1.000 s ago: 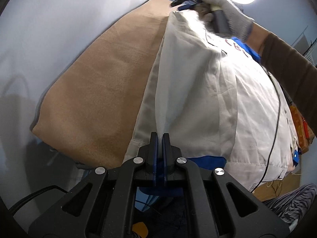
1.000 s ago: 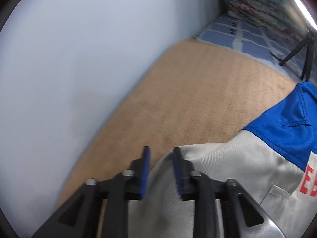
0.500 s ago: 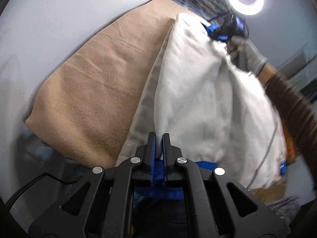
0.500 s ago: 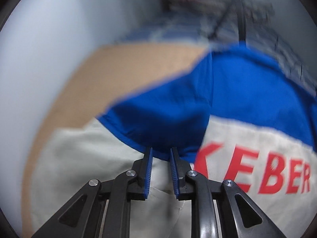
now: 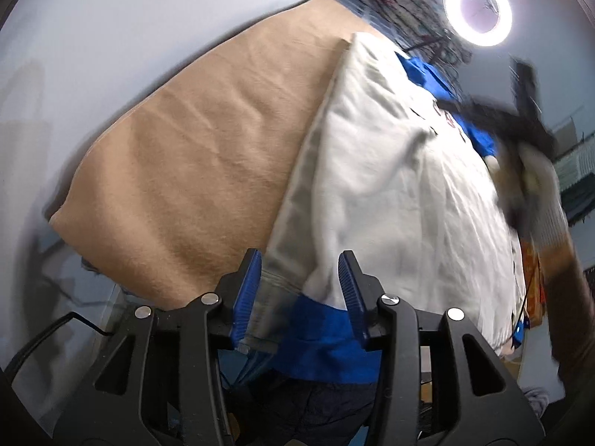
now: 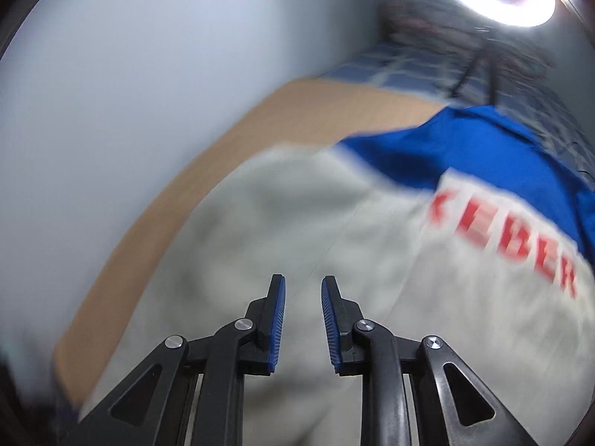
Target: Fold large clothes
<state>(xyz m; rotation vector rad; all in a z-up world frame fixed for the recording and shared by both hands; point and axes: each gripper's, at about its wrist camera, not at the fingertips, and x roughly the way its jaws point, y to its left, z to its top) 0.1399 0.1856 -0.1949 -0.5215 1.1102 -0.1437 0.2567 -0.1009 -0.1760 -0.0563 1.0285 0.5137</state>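
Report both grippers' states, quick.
Left gripper: open, jaws just opened; jacket edge lies loose between them.
Right gripper: open, holding nothing, above the jacket.

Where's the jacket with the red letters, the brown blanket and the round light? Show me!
jacket (image 6: 372,260): right wrist view, on the pale grey cloth beside the red letters.
brown blanket (image 5: 193,156): left wrist view, on its bare middle.
ring light (image 5: 452,11): left wrist view, on the glowing ring's left side.

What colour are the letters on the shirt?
Red, on the shirt's pale grey part below the blue; clearest in the right wrist view.
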